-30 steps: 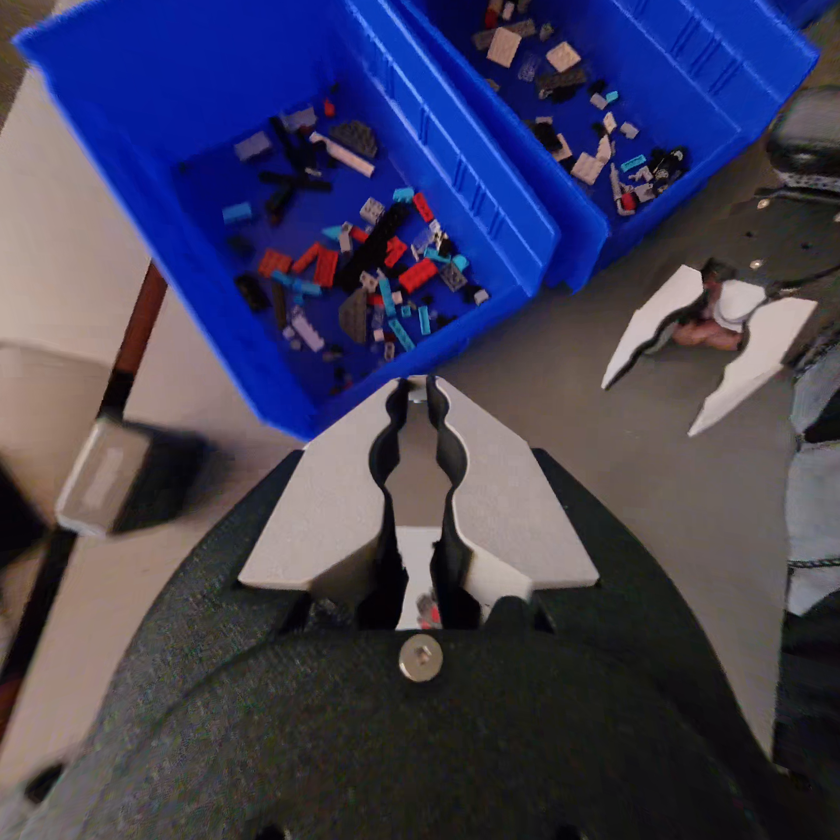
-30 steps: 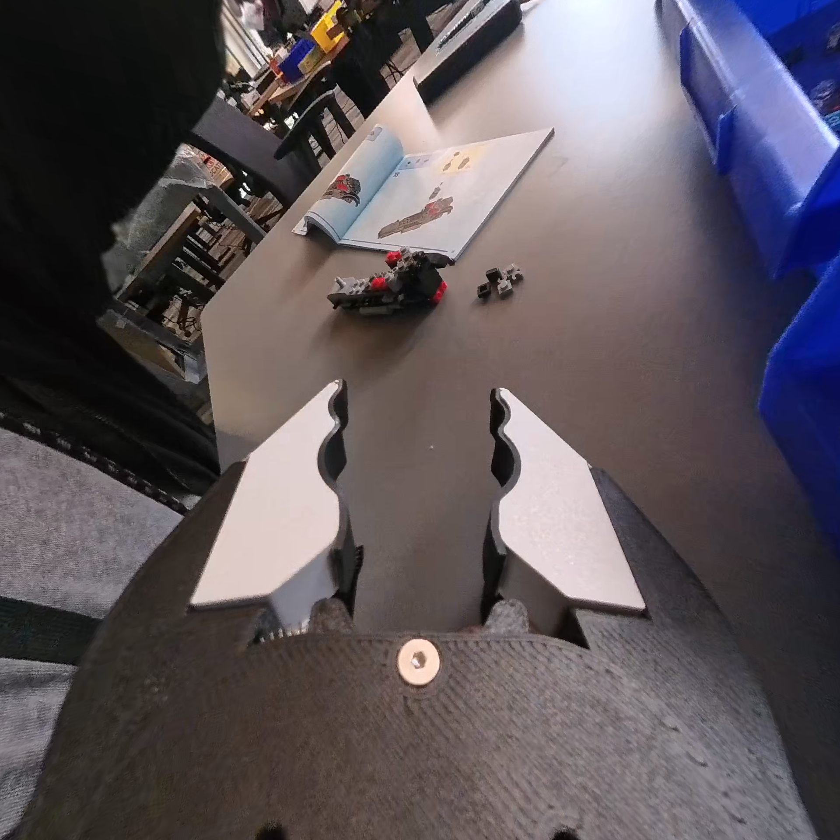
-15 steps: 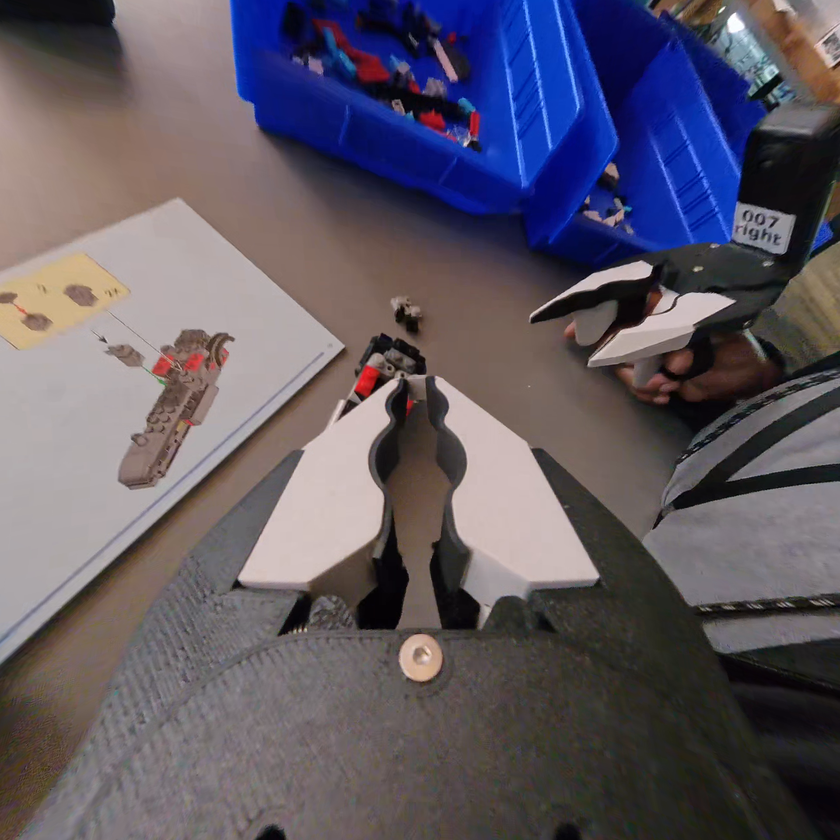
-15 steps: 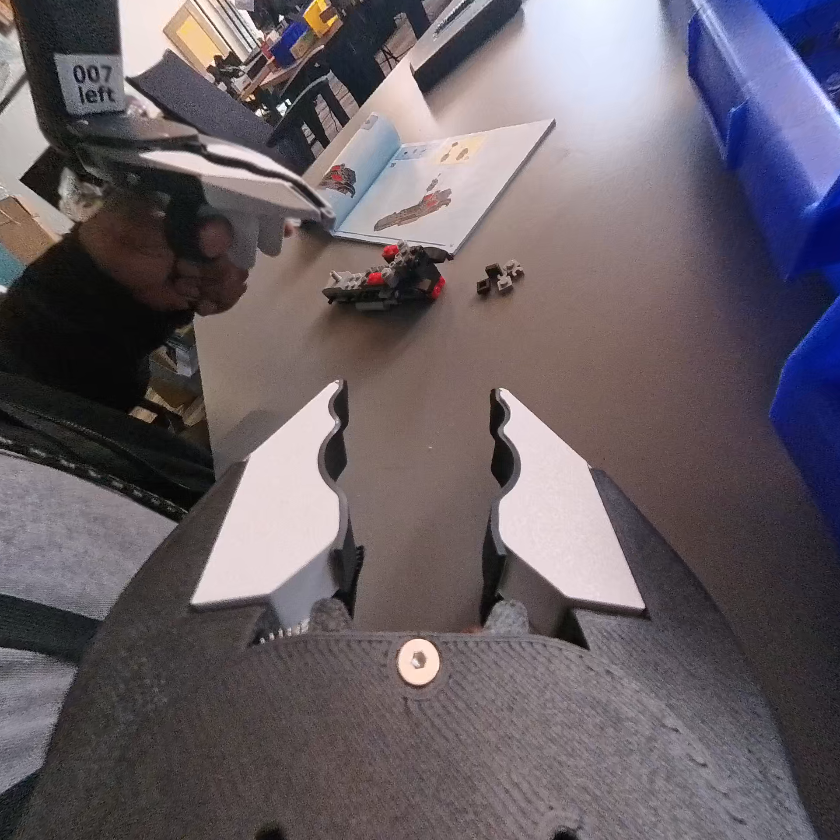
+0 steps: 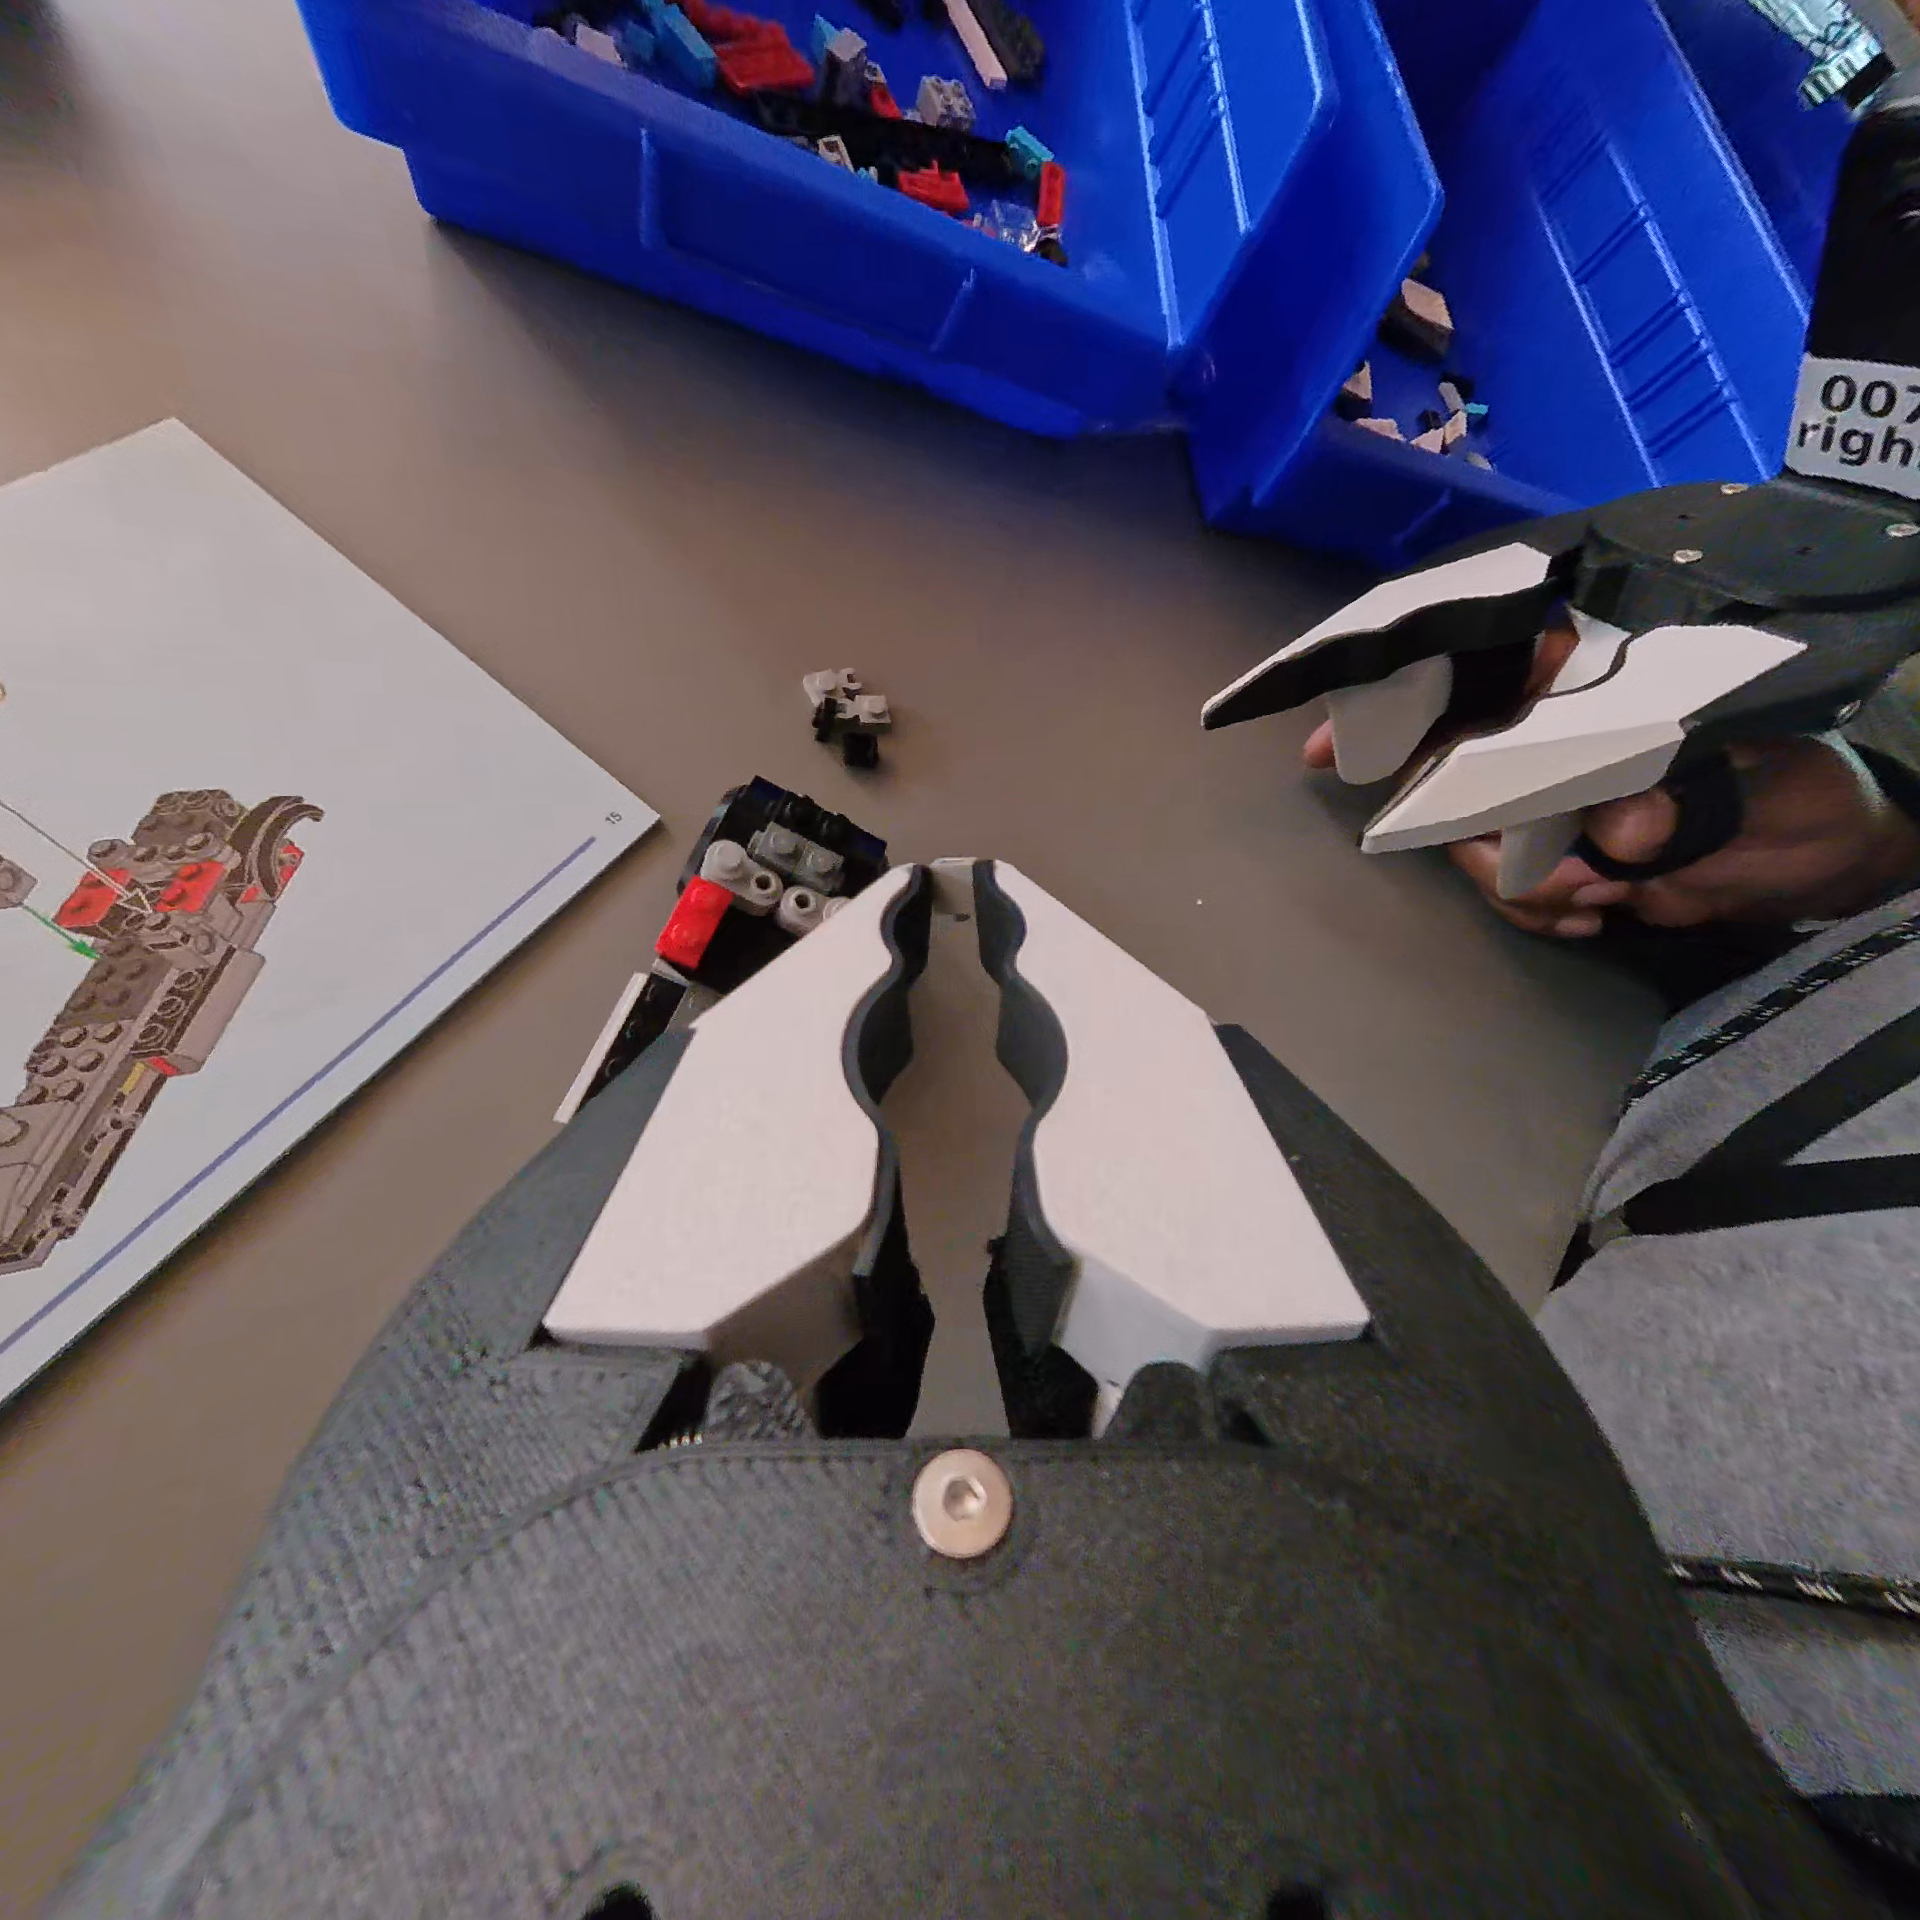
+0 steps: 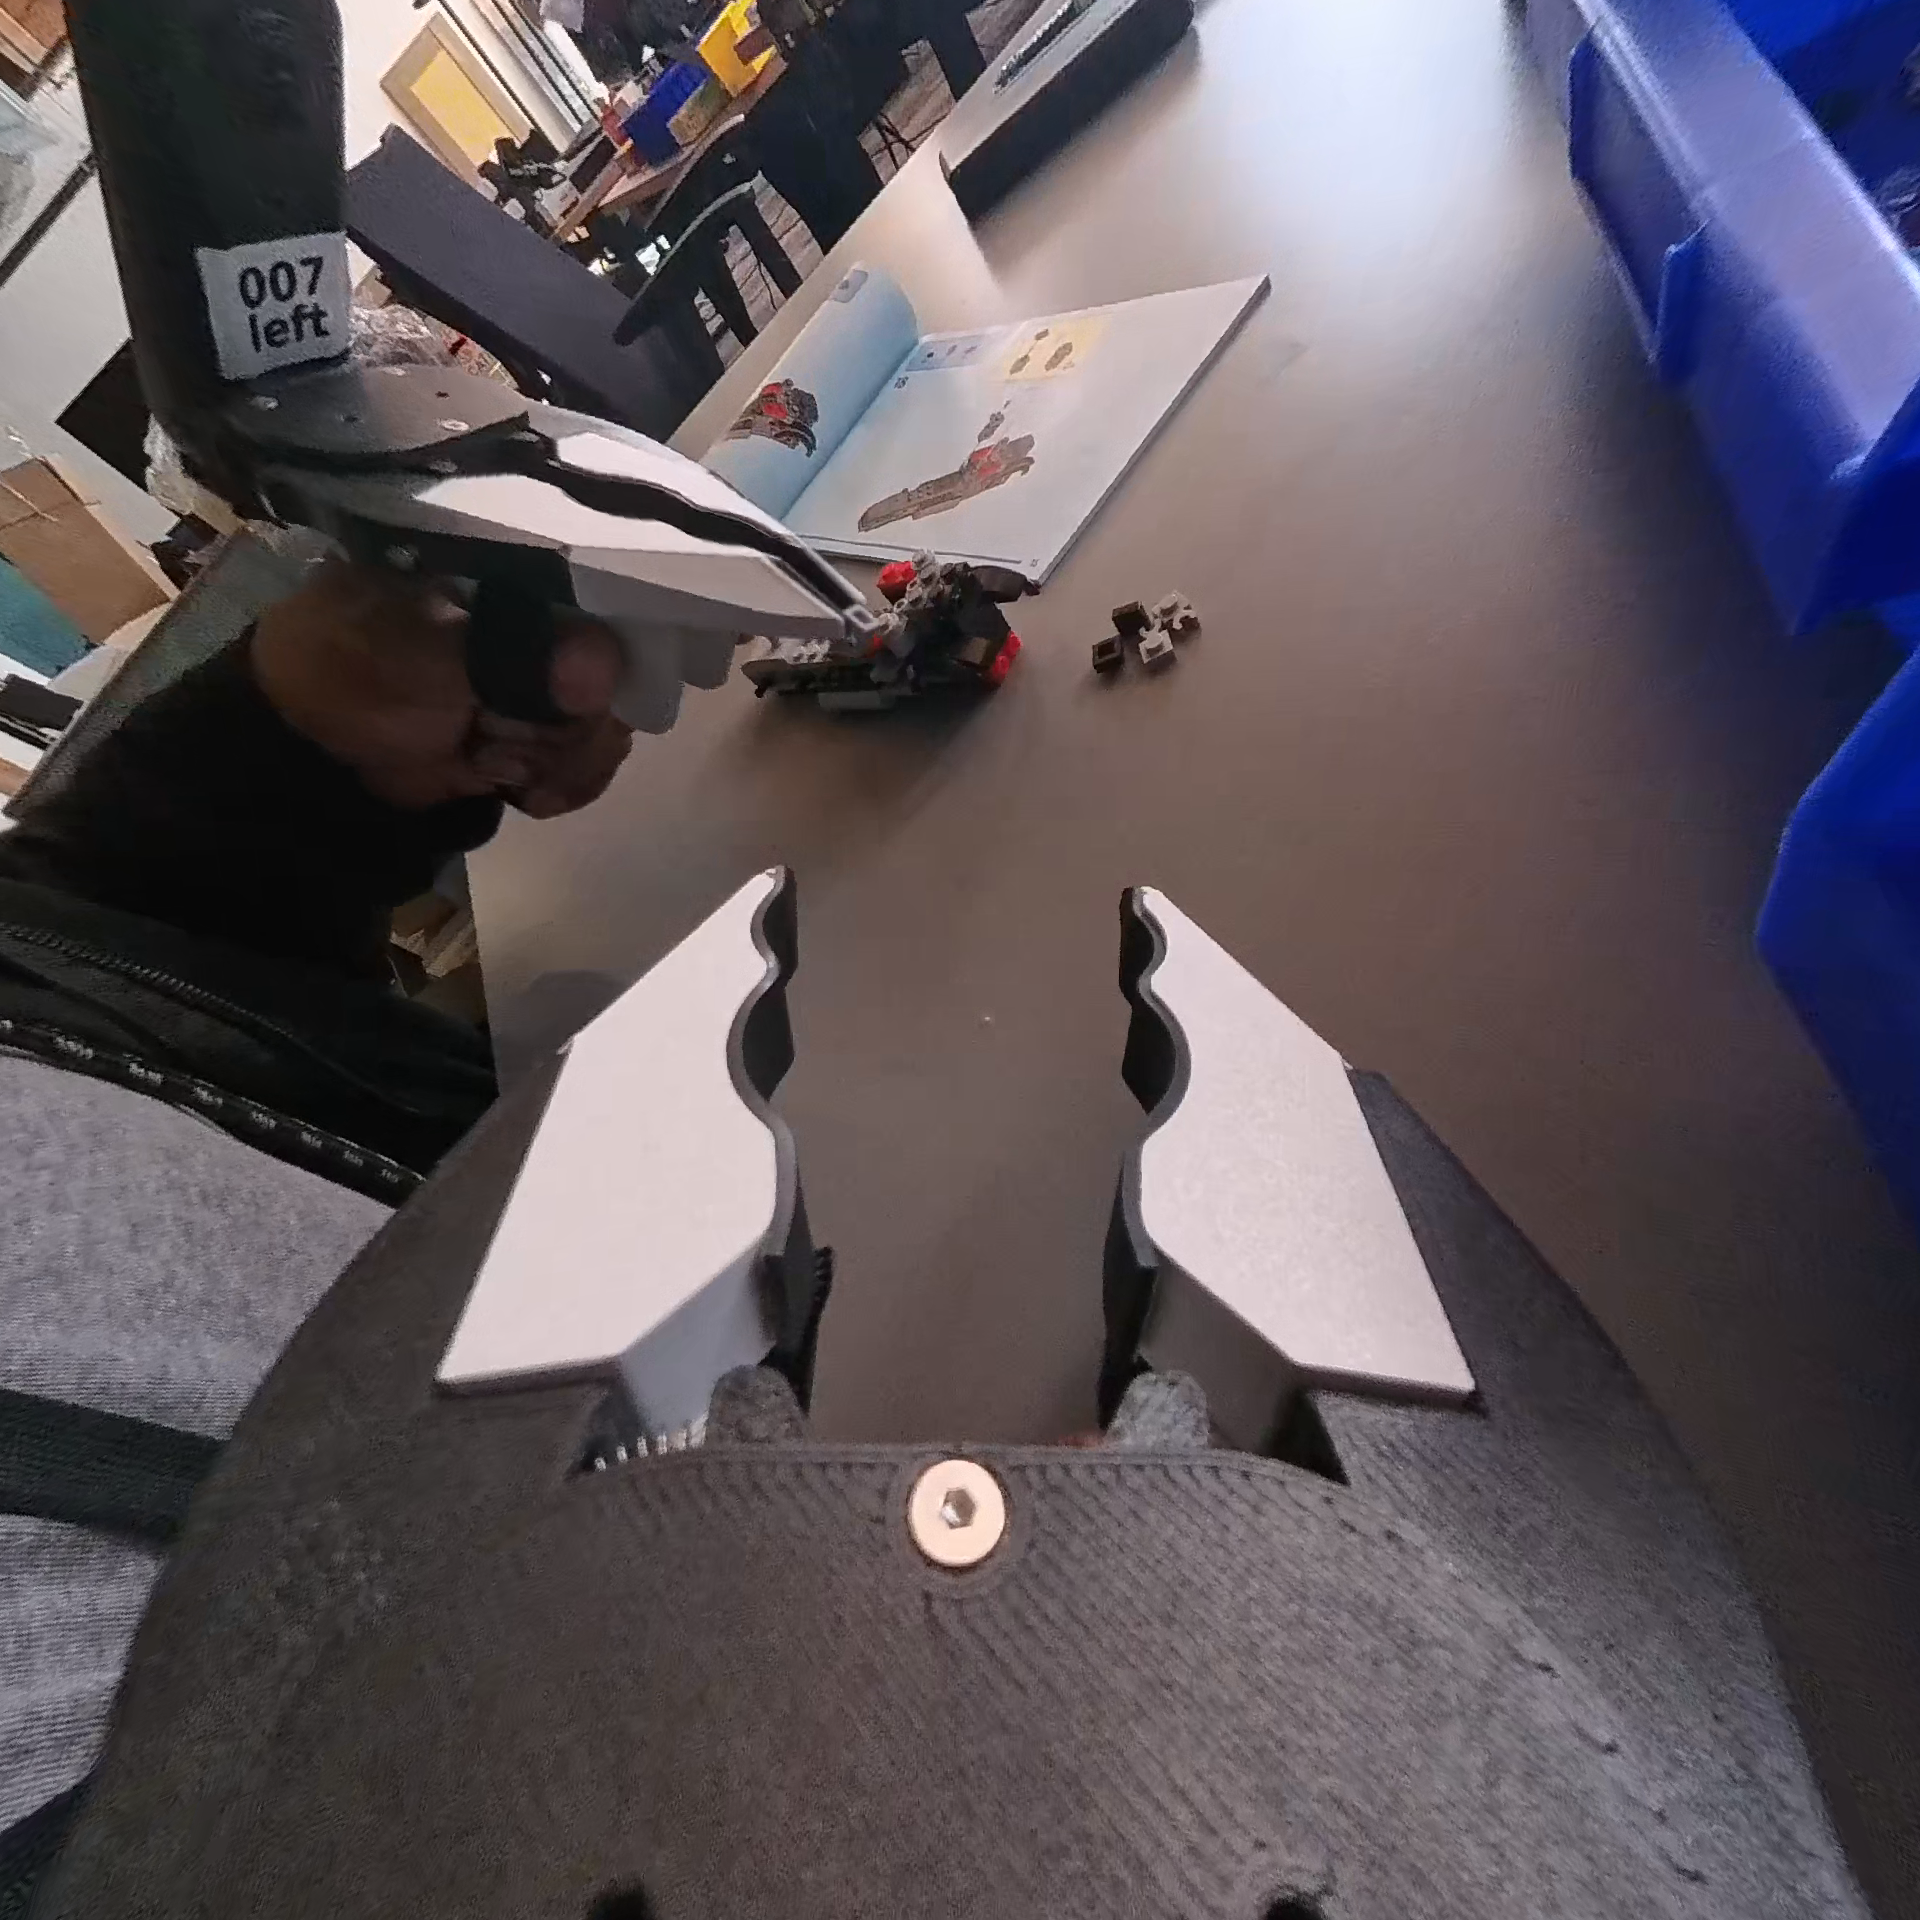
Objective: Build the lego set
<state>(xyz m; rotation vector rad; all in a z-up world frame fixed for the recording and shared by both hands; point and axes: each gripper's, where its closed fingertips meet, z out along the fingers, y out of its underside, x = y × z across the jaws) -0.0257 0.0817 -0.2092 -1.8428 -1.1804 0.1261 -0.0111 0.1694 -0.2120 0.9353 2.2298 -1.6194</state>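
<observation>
Grey-and-black partly built lego model with red bricks lies on my dark matte worktop, beside the open printed instruction booklet. My left gripper hovers over it, fingers narrow, pinching a small pale grey piece. My right gripper rests low nearby, fingers wide, empty. Small cluster of loose grey bricks: just beyond the model. Two blue plastic parts bins: farther back.
</observation>
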